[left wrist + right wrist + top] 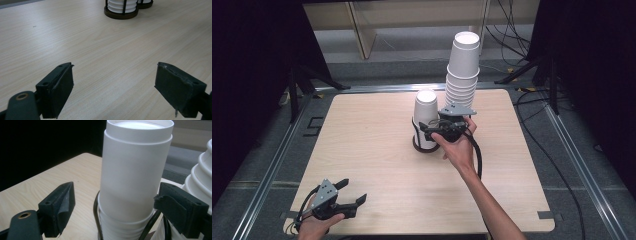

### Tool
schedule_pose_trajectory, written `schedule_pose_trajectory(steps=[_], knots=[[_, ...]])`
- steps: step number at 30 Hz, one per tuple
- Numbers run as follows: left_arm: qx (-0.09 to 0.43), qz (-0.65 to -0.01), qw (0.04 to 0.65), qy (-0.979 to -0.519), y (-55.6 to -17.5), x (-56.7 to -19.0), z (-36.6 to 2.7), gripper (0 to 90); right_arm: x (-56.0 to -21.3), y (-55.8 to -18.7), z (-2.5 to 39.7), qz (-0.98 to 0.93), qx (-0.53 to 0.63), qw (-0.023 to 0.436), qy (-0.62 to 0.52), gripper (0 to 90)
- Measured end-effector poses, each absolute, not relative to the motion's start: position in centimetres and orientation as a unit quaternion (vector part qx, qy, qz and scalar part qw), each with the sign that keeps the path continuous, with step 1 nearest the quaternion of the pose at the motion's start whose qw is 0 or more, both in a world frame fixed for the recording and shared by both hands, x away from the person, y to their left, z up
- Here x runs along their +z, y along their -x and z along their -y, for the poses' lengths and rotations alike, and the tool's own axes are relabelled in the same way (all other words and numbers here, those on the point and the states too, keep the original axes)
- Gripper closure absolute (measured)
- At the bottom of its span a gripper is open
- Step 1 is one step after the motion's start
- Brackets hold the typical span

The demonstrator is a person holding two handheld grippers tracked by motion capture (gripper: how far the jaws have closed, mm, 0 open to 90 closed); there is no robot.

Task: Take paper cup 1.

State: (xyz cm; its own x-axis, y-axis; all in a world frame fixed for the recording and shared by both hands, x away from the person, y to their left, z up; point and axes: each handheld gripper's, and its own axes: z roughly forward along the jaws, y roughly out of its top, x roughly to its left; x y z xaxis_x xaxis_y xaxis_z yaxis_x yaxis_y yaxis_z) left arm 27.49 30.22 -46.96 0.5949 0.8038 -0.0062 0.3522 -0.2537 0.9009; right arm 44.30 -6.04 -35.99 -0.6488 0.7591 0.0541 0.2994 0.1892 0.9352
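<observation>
1. Step in hand: the right gripper (428, 129) was set at the short cup stack (426, 116), which stood upside down in a dark wire holder (424, 146) near the middle of the counter (377, 165). By judgement, this was the approach to grasp the top cup (135, 167) of that stack.
2. Fingers, right: in the right gripper view the fingers (58, 207) stood wide, one on each side of the short cup stack and apart from its wall; nothing was held.
3. Fingers, left: the left gripper (349, 195) waited well apart from the short cup stack, toward the near-left corner of the counter, fingers (58, 88) wide and empty.
4. Next move, by judgement: close lightly on the top cup above the rim of the one beneath, then lift straight up so that only one cup separates.
5. Edges and room: the tall cup stack (462, 70) stood just beside the short cup stack on its right, leaning, close to the right gripper's outer finger; a sideways swing could topple it. Left of and nearer than the short cup stack, the counter lay bare.
</observation>
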Motion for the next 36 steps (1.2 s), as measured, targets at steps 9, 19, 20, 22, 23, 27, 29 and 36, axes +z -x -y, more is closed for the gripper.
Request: schedule_pose_trajectory(steps=[9, 19, 20, 22, 23, 27, 29, 36], knots=[[0.235, -0.383, 0.478, -0.755, -27.5, -47.0, -30.2, 14.8, -36.3, -45.5, 5.4, -0.725, 0.530, 0.223, -0.379, 16.0], [0.236, -0.379, 0.476, -0.758, -27.5, -46.9, -30.2, 14.8, -36.5, -46.7, 4.4, -0.712, 0.524, 0.247, -0.397, 15.7], [0.236, -0.379, 0.476, -0.758, -27.5, -46.9, -30.2, 14.8, -36.5, -46.7, 4.4, -0.712, 0.524, 0.247, -0.397, 15.7], [0.235, -0.380, 0.478, -0.756, -27.5, -46.9, -30.1, 14.8, -36.7, -46.9, 4.2, -0.710, 0.526, 0.247, -0.398, 15.7], [0.235, -0.380, 0.478, -0.756, -27.5, -46.9, -30.1, 14.8, -36.7, -46.9, 4.2, -0.710, 0.526, 0.247, -0.398, 15.7], [0.235, -0.379, 0.478, -0.757, -27.5, -46.9, -30.1, 14.8, -36.8, -47.2, 3.7, -0.705, 0.518, 0.257, -0.411, 15.6], [0.235, -0.378, 0.478, -0.757, -27.5, -46.9, -30.1, 14.8, -36.7, -47.3, 3.3, -0.701, 0.517, 0.256, -0.419, 15.7], [0.235, -0.379, 0.478, -0.756, -27.4, -46.9, -30.1, 14.8, -36.7, -47.7, 2.3, -0.695, 0.493, 0.267, -0.451, 15.5]])
